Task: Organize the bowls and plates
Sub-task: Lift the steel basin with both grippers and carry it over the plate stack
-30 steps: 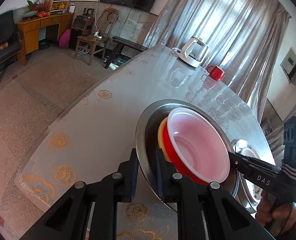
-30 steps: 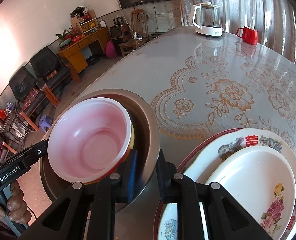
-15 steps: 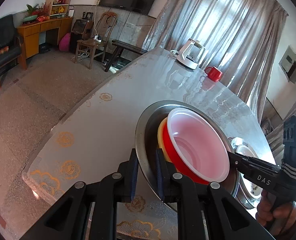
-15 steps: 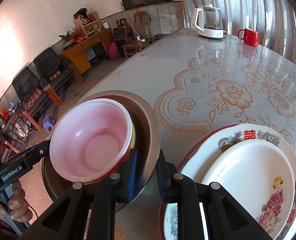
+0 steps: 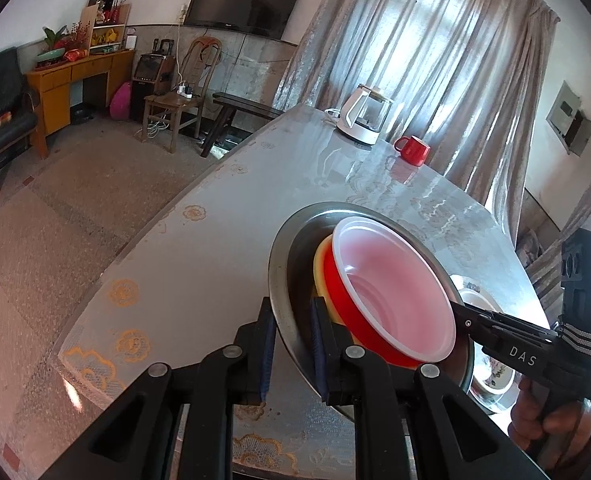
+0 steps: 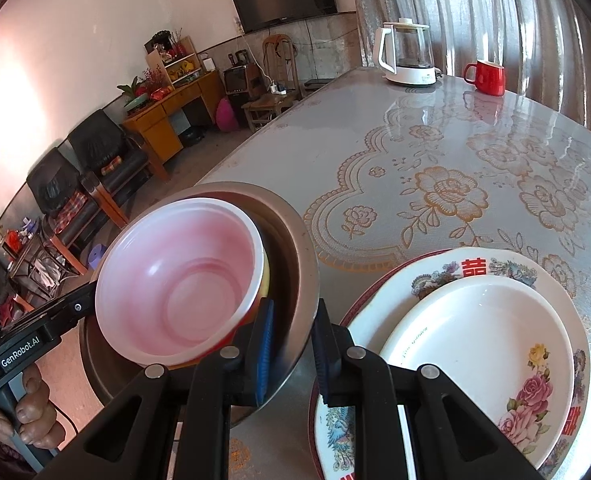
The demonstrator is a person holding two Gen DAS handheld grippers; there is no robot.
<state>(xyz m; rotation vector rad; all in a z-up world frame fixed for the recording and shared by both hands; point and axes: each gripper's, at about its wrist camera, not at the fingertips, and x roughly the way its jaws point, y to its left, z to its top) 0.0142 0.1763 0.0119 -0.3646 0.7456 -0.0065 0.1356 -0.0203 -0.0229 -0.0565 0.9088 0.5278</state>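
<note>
The left gripper (image 5: 292,344) clamps the near rim of the steel basin (image 5: 281,280), one finger inside the wall and one outside. The right gripper (image 6: 291,350) pinches the opposite rim of the same basin (image 6: 303,248) in the same way, so the basin hangs between the two, tilted and lifted above the table (image 6: 375,152). In the left view the right gripper (image 5: 461,318) shows at the basin's far rim; in the right view the left gripper (image 6: 91,296) shows at its far rim.

Inside the basin sits a red bowl (image 5: 391,292) with a pale pink inside (image 6: 183,280), nested in a yellow bowl (image 5: 319,264) whose edge peeks out beneath it.

Just right of the basin, on the table, a white oval plate (image 6: 483,348) with rose prints lies on a larger flowered plate (image 6: 435,276).

Well beyond the basin, at the table's far end, stand a kettle (image 6: 409,58) and a red mug (image 6: 487,76), near each other.
</note>
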